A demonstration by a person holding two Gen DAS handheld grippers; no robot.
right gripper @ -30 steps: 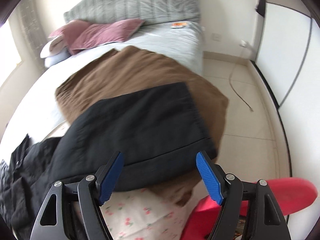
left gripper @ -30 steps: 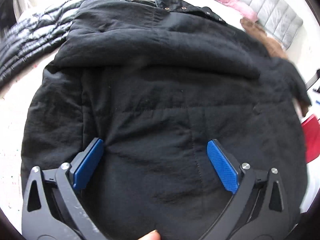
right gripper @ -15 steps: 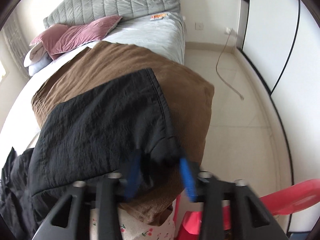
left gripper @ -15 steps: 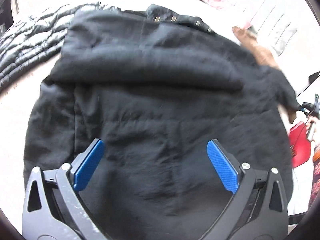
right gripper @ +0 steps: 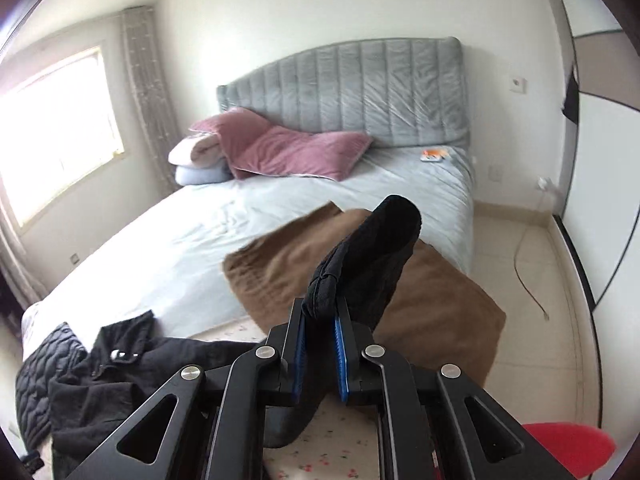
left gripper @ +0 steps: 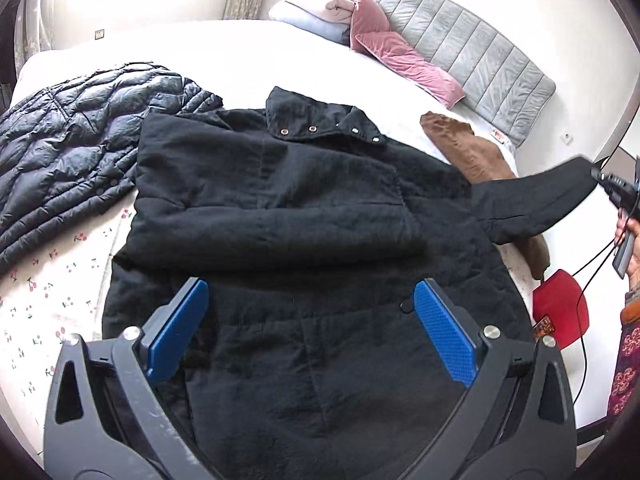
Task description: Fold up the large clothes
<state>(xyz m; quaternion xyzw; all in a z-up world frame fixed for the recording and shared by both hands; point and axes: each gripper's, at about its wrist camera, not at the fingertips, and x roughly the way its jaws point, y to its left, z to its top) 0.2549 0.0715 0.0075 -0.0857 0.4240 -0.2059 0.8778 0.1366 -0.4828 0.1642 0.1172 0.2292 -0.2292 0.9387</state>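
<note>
A large black coat (left gripper: 280, 216) lies spread face-down on the bed, collar with snaps at the far end; one sleeve is folded across its back. My left gripper (left gripper: 310, 330) is open and hovers over the coat's lower half. My right gripper (right gripper: 320, 344) is shut on the cuff of the coat's other sleeve (right gripper: 372, 252) and holds it lifted above the bed. In the left wrist view that sleeve (left gripper: 536, 200) stretches out to the right, raised off the bed, with the right gripper (left gripper: 600, 178) at its end.
A shiny black quilted jacket (left gripper: 68, 156) lies left of the coat. A brown garment (right gripper: 420, 300) lies at the bed's right edge. Pink pillows (right gripper: 288, 150) and a grey headboard (right gripper: 360, 84) are at the far end. A red stool (left gripper: 560, 312) stands by the bed.
My right gripper closed on the black sleeve's cuff and lifted it off the brown garment. My left gripper rose and pulled back from the coat, staying open.
</note>
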